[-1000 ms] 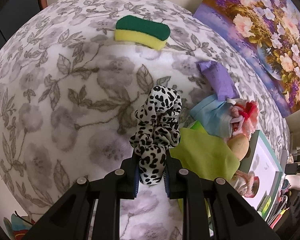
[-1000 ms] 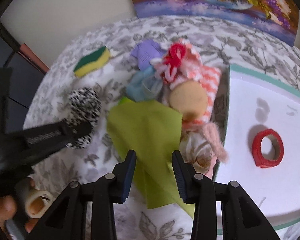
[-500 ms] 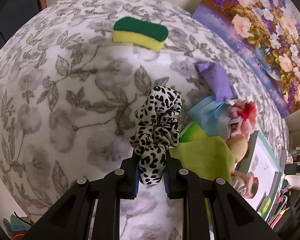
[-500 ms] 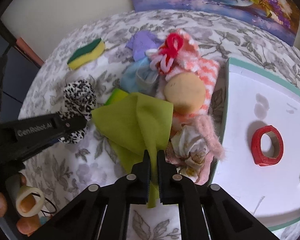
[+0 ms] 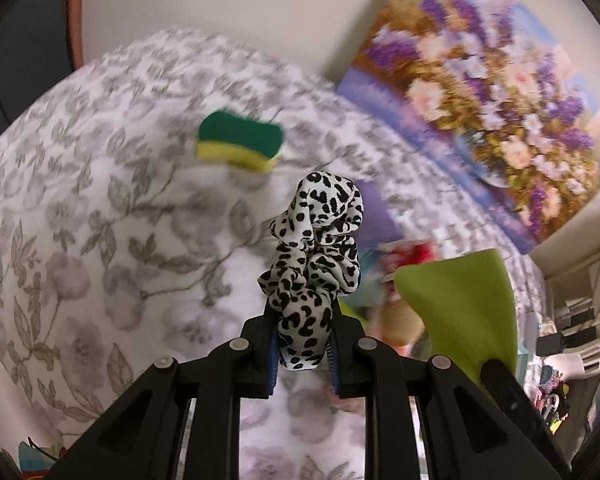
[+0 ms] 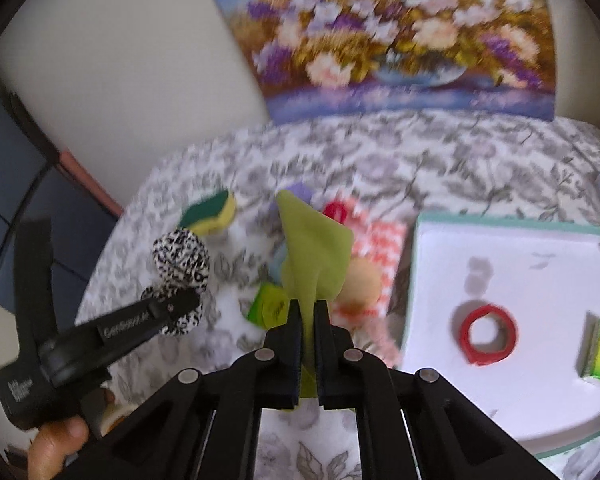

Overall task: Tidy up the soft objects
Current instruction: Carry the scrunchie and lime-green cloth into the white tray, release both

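My right claw [image 6: 307, 320] is clamped on the green cloth [image 6: 314, 252], which hangs clear of the worktop [image 6: 440, 152] with its long axis running up and away from the fingers. The white tray [image 6: 512, 236] lies to its right, so this arm is the nearer. My left claw [image 5: 302, 344] grips the spotted scrunchie [image 5: 314, 256]. A second ago the cloth lay flat and the right claw was apart; both items are now raised.
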### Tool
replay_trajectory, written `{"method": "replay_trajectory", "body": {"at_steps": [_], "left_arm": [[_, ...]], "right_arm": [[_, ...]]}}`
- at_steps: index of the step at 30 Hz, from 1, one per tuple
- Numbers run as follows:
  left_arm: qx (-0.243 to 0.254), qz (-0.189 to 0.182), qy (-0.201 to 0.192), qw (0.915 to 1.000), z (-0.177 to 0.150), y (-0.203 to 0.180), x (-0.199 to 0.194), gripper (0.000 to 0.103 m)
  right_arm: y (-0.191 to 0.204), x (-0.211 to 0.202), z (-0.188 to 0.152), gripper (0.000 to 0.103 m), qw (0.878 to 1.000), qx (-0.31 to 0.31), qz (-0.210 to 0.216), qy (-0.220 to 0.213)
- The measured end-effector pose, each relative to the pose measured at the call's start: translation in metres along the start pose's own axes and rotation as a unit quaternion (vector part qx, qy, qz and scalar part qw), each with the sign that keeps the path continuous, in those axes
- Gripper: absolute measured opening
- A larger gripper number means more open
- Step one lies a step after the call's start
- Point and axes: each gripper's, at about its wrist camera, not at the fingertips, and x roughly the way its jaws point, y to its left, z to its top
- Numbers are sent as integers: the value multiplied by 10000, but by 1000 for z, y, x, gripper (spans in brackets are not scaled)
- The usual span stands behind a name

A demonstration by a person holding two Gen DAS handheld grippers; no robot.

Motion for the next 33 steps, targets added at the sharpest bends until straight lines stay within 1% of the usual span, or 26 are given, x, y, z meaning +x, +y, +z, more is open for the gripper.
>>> {"method": "replay_trajectory", "body": {"at_steps": [2, 4, 7, 9, 11, 15, 21, 24, 26, 29, 33], "left_arm": [[175, -63, -82, 9998, 0, -17, -9, 20], [312, -150, -75, 9994, -1, -30, -14, 20], [638, -109, 0, 9979, -2, -58, -16, 20], [832, -158, 4, 9964, -4, -77, -16, 20], [1035, -209, 19, 9944, -8, -98, -16, 20], [1409, -370, 106, 9893, -20, -136, -5, 20], [1898, -525, 379, 9797, -46, -182, 25, 21], [2116, -589, 515, 9742, -56, -197, 36, 21], [2278, -598, 611, 9699, -61, -208, 45, 21], [2416, -571, 710, 9661, -68, -217, 56, 21], [2376, -541, 866, 9660, -70, -217, 73, 21]], "right_arm": [[-6, -13, 7, 5, 9997, 98, -32, -217], [-16, -25, 12, 5, 9989, 192, -133, -398], [-35, -34, 18, 5, 9973, 376, -366, -514], [-52, -36, 20, 5, 9959, 563, -469, -528], [-72, -40, 21, 5, 9932, 774, -683, -547], [-120, -51, 21, 5, 9822, 1270, -1274, -542], [-189, -72, 12, 5, 9614, 1942, -1852, -609], [-209, -85, 9, 5, 9546, 2125, -1967, -701], [-214, -93, 7, 5, 9517, 2170, -2038, -757], [-218, -94, 7, 5, 9531, 2124, -2033, -718], [-221, -75, 4, 6, 9576, 2099, -1924, -445]]}}
